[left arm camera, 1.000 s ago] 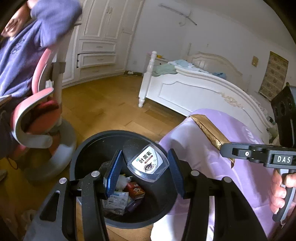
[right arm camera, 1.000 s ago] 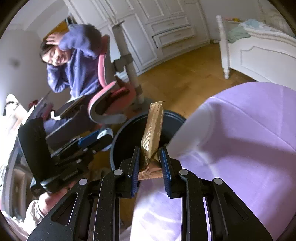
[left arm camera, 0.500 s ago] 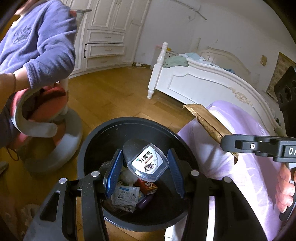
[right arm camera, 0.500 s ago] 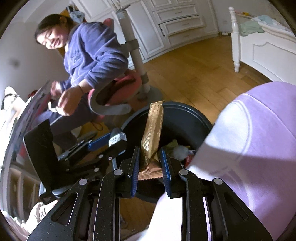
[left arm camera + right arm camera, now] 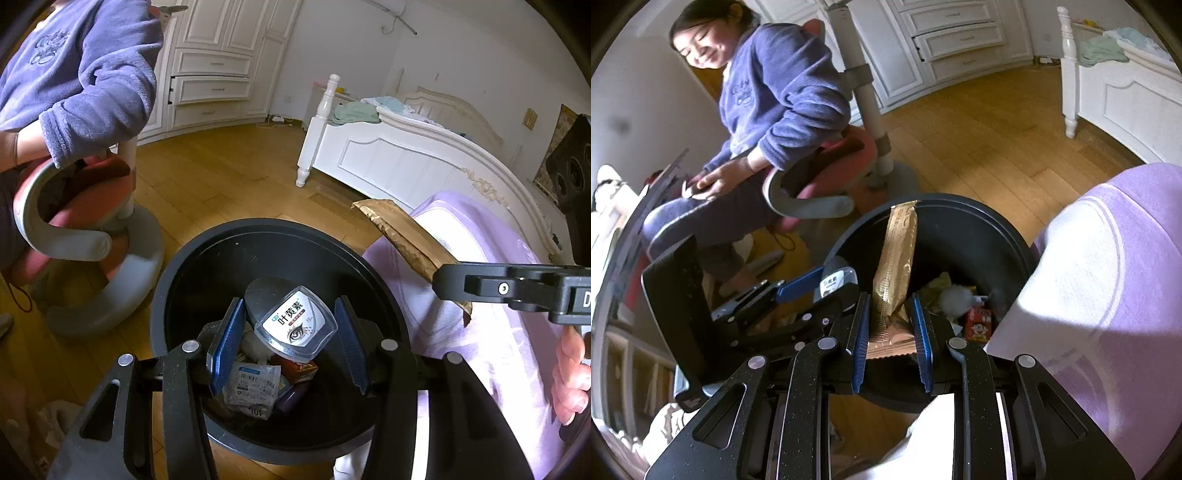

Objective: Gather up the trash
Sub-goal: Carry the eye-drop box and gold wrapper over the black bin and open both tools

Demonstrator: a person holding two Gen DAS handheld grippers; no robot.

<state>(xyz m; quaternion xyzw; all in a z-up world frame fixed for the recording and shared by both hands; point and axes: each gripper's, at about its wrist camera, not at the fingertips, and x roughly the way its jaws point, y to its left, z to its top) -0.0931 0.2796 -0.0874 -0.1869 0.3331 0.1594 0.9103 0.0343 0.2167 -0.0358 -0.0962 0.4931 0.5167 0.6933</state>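
A black round trash bin [image 5: 192,254] stands on the wooden floor and holds several bits of trash, among them a small red box [image 5: 295,369] and a white packet [image 5: 255,384]. My left gripper [image 5: 290,314] hangs over the bin's opening, shut on a dark bottle with a clear cap and an eye label [image 5: 295,325]. My right gripper [image 5: 890,306] is shut on the lower end of a long gold wrapper [image 5: 895,254], which stands up over the bin [image 5: 997,229]. In the left wrist view the wrapper [image 5: 399,232] juts in from the right above the rim.
A person in a purple fleece [image 5: 783,96] sits on a pink and grey chair [image 5: 74,229] just left of the bin. Purple cloth with white stripes [image 5: 1108,258] lies against the bin's right side. A white bed [image 5: 406,162] and white drawers [image 5: 210,88] stand farther back.
Both grippers have come down and in over the bin, which now fills more of each view. Each keeps its hold. The seated person has lowered their arms from their head to their lap.
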